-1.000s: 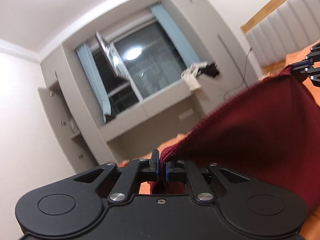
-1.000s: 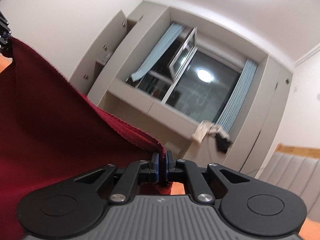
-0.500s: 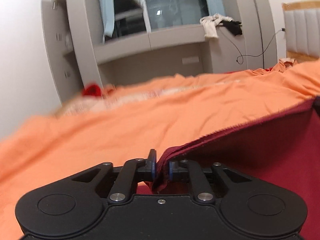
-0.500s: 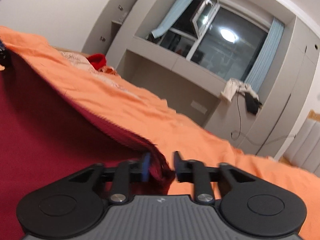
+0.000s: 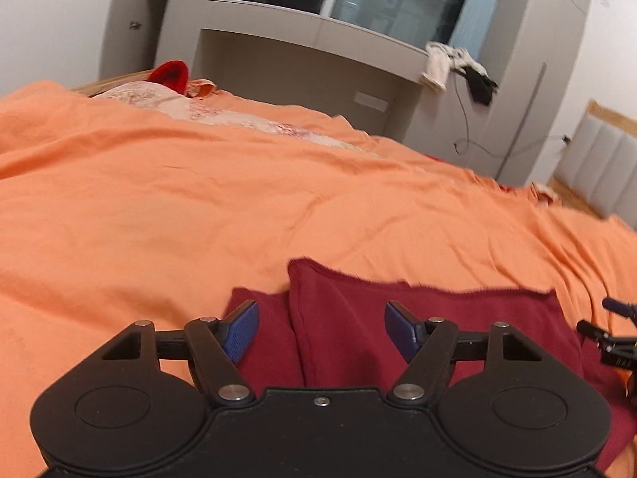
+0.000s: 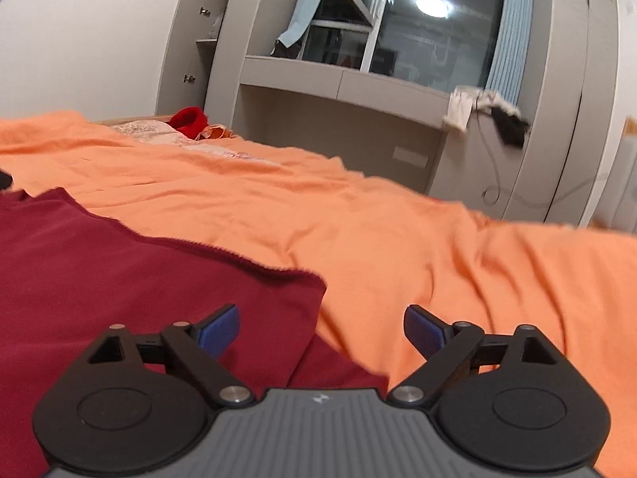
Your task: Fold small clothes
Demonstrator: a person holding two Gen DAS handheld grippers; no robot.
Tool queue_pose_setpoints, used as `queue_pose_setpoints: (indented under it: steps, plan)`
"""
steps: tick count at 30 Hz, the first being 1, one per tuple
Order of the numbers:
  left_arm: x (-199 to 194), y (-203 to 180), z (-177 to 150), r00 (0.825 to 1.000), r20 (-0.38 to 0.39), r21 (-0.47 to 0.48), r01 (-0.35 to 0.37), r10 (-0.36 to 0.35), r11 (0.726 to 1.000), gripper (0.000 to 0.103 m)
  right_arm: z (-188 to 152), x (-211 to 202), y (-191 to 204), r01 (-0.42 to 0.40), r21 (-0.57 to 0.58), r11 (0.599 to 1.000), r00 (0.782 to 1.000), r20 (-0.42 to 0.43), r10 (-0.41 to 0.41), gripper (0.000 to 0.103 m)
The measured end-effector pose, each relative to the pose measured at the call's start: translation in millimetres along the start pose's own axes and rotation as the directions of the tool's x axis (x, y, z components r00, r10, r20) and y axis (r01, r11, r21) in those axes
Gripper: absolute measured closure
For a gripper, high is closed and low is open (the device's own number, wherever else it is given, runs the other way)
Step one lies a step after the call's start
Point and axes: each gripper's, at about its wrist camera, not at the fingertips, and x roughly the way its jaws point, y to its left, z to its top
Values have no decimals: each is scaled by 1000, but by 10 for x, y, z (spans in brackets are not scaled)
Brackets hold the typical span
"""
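On the orange bedspread [image 5: 199,183] lies a folded maroon garment [image 5: 358,318]; above it, left gripper [image 5: 321,328] and right gripper [image 6: 321,328] hover released.

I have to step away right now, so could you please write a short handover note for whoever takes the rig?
Left claw: open, empty, above the dark red garment, over its left corner.
Right claw: open, empty, over the garment's right corner.
The garment lies flat on the orange bedsheet, one layer folded over another; both corners are released.
Done: one fold, laid down.
Left: probably a further fold and some smoothing. A bright red item sits at the far end of the bed, untouched.
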Motion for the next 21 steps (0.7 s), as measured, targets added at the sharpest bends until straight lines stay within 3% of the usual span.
queue_pose_setpoints:
  steps: [3, 7, 12, 16, 21]
  plan:
    - [39, -123, -48, 998, -42, 54, -37, 40, 998, 39, -42, -34, -50, -33, 50, 998, 999, -12, 34, 3]
    - [60, -185, -159, 994, -87, 91, -66, 74, 994, 66, -155, -96, -49, -39, 71, 997, 999, -34, 41, 0]
    - [75, -205, -206, 991, -95, 106, -88, 98, 990, 89, -231, -172, -30, -28, 54, 998, 999, -36, 30, 0]
    - [46, -167, -188, 991, -85, 53, -97, 102, 994, 96, -242, -227, -17, -19, 53, 998, 999, -29, 20, 0]
    - [18, -130, -207, 992, -86, 21, -92, 93, 996, 94, -268, -292, -46, -13, 85, 996, 999, -31, 16, 0]
